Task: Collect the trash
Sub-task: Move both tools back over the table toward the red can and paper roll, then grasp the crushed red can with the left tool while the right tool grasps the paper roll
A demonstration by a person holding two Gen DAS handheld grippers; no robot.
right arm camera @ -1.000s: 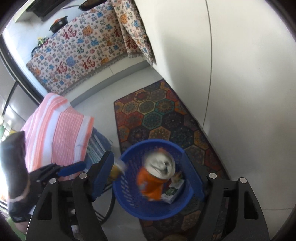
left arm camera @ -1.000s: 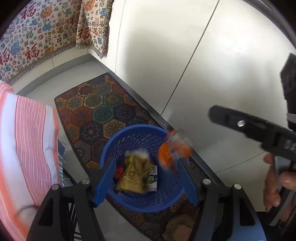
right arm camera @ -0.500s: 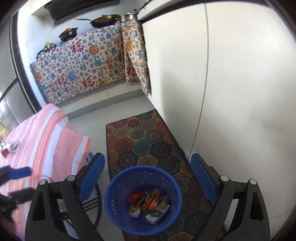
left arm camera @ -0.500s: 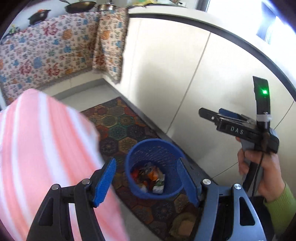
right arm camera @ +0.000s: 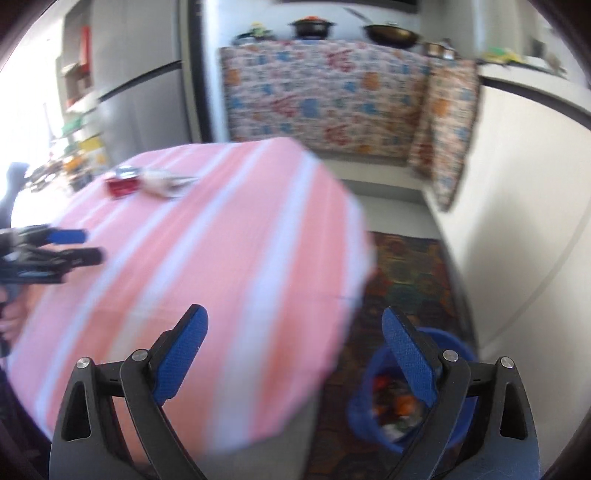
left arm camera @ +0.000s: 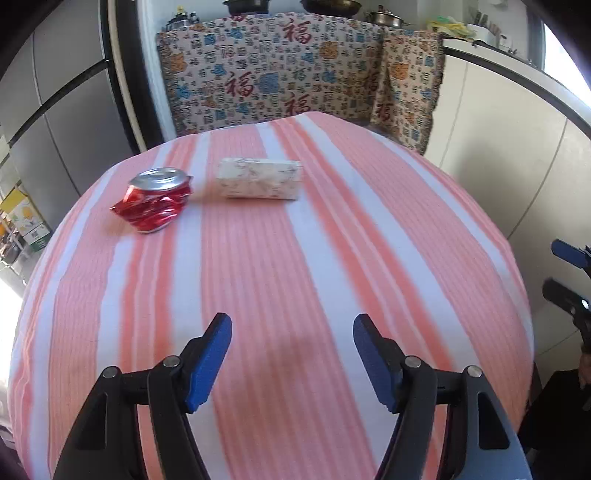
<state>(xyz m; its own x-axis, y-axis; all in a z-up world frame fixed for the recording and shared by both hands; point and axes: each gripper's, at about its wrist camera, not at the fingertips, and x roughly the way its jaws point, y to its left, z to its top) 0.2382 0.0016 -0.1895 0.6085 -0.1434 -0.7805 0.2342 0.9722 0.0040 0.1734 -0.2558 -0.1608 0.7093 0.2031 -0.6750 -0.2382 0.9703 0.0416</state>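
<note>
left gripper (left arm camera: 291, 328) held level with blue pads spread wide and nothing between them, right gripper (right arm camera: 295, 325) likewise spread wide

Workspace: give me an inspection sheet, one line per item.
Surface: table under a pink and white striped cloth.
Job's things: crushed red can and white patterned carton lie side by side, apart, at the far end; blue basket on the floor holds trash.
Clutter: nothing seen.
Grippers: left tongs open and empty over the near table edge; right tongs open and empty, between the table edge and the basket.
Cables: nothing seen.
Surroundings: patterned rug, white cabinets, pans on a cloth-draped counter.
</note>
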